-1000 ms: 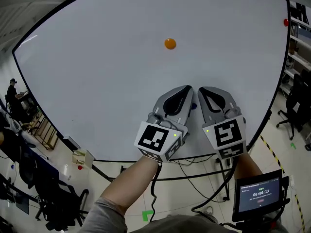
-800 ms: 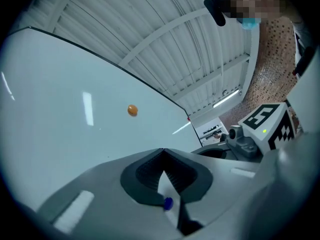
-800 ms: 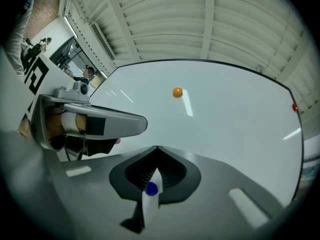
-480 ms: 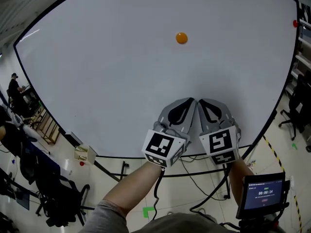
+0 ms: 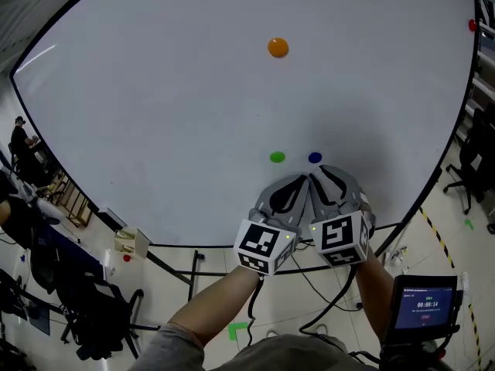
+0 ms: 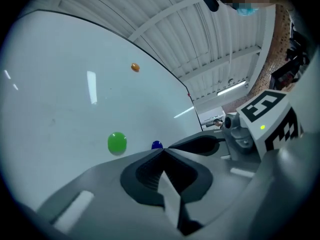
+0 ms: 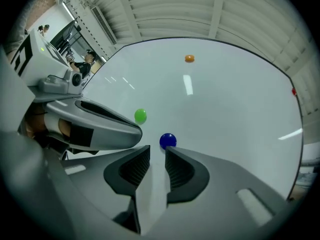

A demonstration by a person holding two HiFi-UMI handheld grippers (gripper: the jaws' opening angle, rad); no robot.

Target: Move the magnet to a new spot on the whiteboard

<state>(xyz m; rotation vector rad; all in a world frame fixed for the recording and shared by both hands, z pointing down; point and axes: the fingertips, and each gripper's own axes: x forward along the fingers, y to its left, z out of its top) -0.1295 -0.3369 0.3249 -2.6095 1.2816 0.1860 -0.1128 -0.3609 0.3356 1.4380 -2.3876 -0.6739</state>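
Bounding edges: the whiteboard (image 5: pixel 155 114) is framed by a dark rim; in the head view its lower rim is crossed at 6 o'clock by both grippers, and its right rim is seen at 3 o'clock.
Open room: wide bare surface is left at 9, 10 and 12 o'clock from the blue magnet (image 5: pixel 315 158); it is broken only by an orange magnet (image 5: pixel 278 48) high at 12 o'clock and a red magnet (image 5: pixel 472 25) by the rim at 2 o'clock.
Blue magnet: it is stuck low on the board, just past the right gripper's tips; a green magnet (image 5: pixel 277 158) sits near it at 9 o'clock, apart from it.
Right gripper (image 7: pixel 157 148): released; its jaws have just been opening, a narrow gap is shown, and nothing is held between the ribbed pads.
Left gripper (image 6: pixel 162 150): clenched, tips met, nothing grasped.
Shown by gripper views only: the jaw gaps and the ribbed ceiling above the board.
Shown by head view only: both forearms, the floor, and a handheld screen (image 5: pixel 421 308) at 5 o'clock.
Changed since a second ago: both grippers have been lowered toward the lower rim; the green magnet, then covered, and the blue one, then barely glimpsed, are now uncovered.
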